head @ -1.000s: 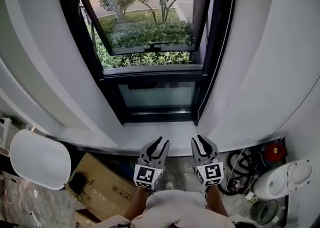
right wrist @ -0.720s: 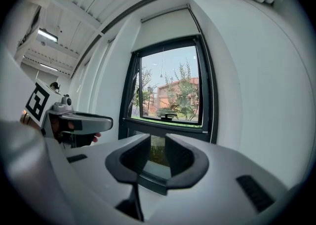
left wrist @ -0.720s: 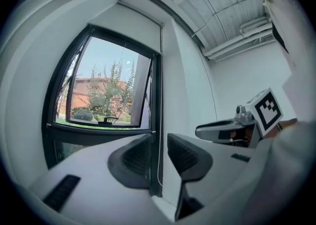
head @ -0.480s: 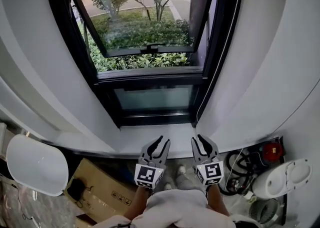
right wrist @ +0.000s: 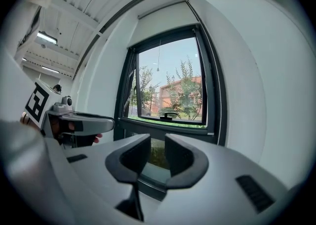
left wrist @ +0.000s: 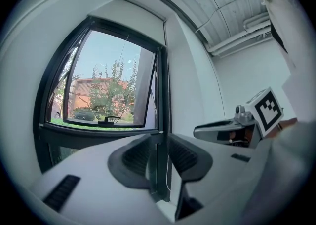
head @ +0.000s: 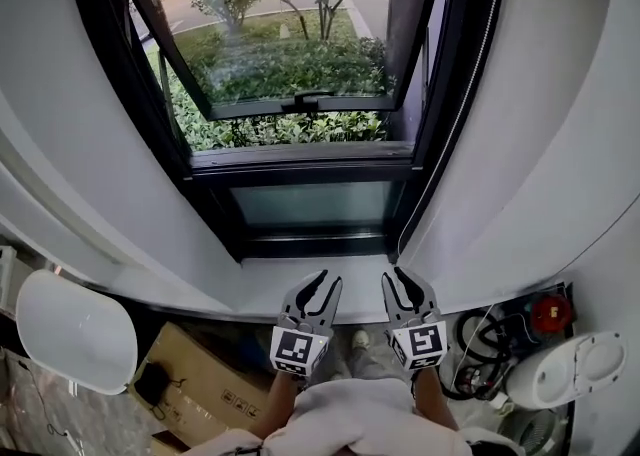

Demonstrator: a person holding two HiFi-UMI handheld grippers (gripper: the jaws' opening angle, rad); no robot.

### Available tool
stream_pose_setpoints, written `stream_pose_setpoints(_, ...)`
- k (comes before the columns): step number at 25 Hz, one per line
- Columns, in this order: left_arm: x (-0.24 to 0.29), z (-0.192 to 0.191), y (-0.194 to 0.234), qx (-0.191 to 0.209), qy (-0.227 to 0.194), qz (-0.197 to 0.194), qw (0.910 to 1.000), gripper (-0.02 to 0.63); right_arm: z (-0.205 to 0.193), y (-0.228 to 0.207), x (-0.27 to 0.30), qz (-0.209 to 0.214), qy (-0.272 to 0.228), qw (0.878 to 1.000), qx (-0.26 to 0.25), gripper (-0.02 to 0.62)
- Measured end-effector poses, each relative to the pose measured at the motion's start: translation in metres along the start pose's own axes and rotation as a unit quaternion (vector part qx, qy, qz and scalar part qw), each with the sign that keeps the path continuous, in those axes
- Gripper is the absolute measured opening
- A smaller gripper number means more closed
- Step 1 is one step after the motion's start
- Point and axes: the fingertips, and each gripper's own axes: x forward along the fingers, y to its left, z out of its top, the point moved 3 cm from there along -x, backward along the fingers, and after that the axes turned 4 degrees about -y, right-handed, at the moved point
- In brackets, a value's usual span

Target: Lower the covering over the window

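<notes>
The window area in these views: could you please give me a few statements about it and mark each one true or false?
1. The left gripper and right gripper both have their jaws apart and hold nothing. True.
2. The upper sash of the window is shut tight. False: it is swung open outward.
3. A covering already hides the glass. False: the glass is bare, with trees showing through it.
4. A thin cord hangs along the window's right side. True.
5. The cardboard box lies on the right gripper's side. False: it lies on the floor at the left.
</notes>
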Motion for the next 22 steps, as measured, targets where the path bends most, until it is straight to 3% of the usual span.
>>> stream_pose_setpoints(22, 0.149, -0.002, 0.030, 0.020, 0.011, 0.015, 0.9996, 0.112, 0.006, -0.111, 0.105, 0.014, -0.018, 0.999, 0.027, 0.086)
